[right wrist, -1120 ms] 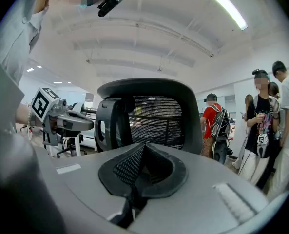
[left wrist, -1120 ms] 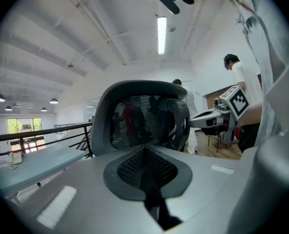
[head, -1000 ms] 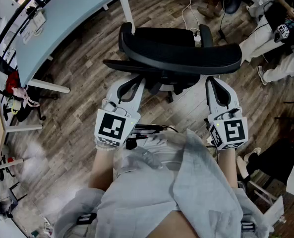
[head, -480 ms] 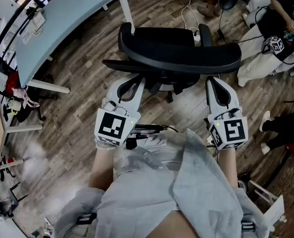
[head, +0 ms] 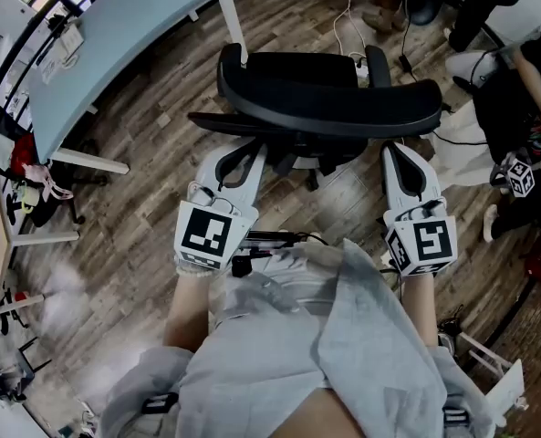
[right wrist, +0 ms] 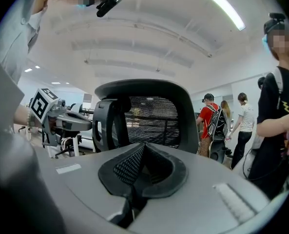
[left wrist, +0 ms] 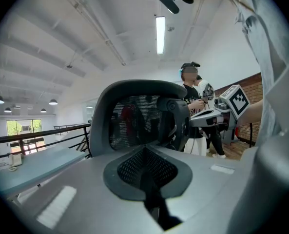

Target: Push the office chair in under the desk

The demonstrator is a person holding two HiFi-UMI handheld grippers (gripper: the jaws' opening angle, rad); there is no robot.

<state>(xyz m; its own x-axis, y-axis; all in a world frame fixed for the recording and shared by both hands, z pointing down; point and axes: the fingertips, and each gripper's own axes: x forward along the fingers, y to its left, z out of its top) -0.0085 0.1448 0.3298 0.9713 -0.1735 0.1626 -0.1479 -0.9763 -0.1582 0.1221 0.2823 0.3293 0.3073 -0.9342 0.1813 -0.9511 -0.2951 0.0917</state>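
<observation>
A black office chair point(head: 320, 89) stands on the wood floor, its mesh backrest point(head: 343, 117) nearest me. The light blue desk point(head: 106, 44) lies up and to the left, apart from the chair. My left gripper point(head: 252, 144) is shut and empty, its tips at the left underside of the backrest. My right gripper point(head: 396, 146) is shut and empty at the backrest's right end. Whether either tip touches the backrest I cannot tell. In the left gripper view the backrest point(left wrist: 144, 113) fills the middle beyond the closed jaws; the right gripper view shows the backrest point(right wrist: 149, 116) too.
White desk legs point(head: 234, 16) stand beside the chair's seat. Cables and a power strip point(head: 361, 62) lie on the floor behind the chair. People point(head: 507, 71) stand and move at the right. Another desk with clutter point(head: 15, 190) is at the far left.
Both grippers and the chair have kept still. The people at the right have shifted about, one with a marker cube moving lower in the head view.
</observation>
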